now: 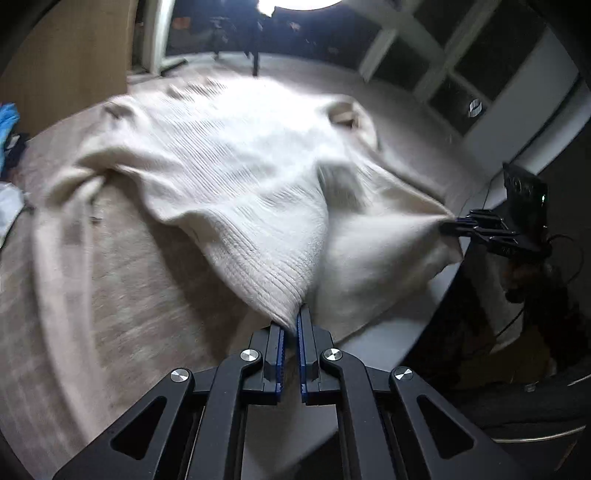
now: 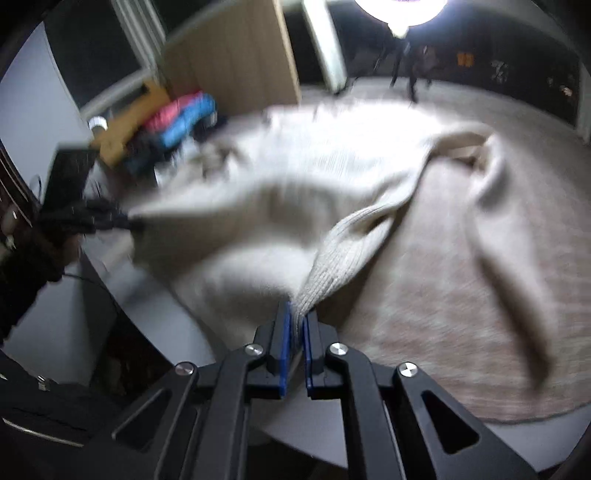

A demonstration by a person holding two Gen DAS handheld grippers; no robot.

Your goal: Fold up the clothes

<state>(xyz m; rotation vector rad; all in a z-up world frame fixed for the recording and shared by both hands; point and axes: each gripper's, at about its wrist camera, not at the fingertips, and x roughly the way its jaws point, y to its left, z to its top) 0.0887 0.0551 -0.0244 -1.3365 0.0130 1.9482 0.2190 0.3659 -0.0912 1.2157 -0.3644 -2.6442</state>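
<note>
A cream ribbed knit sweater [image 1: 236, 166] lies spread over a beige cloth on the table, its near hem lifted. My left gripper [image 1: 291, 321] is shut on one corner of the ribbed hem. In the left wrist view the right gripper [image 1: 454, 223] pinches the other hem corner at the table's right edge. In the right wrist view my right gripper [image 2: 298, 317] is shut on the sweater [image 2: 332, 177] at its ribbed hem. There the left gripper [image 2: 129, 223] holds the far corner at the left. A sleeve [image 2: 517, 266] trails toward the right. Both pictures are motion-blurred.
The beige cloth [image 1: 110, 295] covers a round grey table [image 2: 147, 295]. A pile of pink, blue and dark clothes [image 2: 173, 125] sits at the table's far left beside a wooden panel [image 2: 236, 62]. A bright lamp [image 2: 402, 7] shines overhead. Windows [image 1: 443, 55] line the back.
</note>
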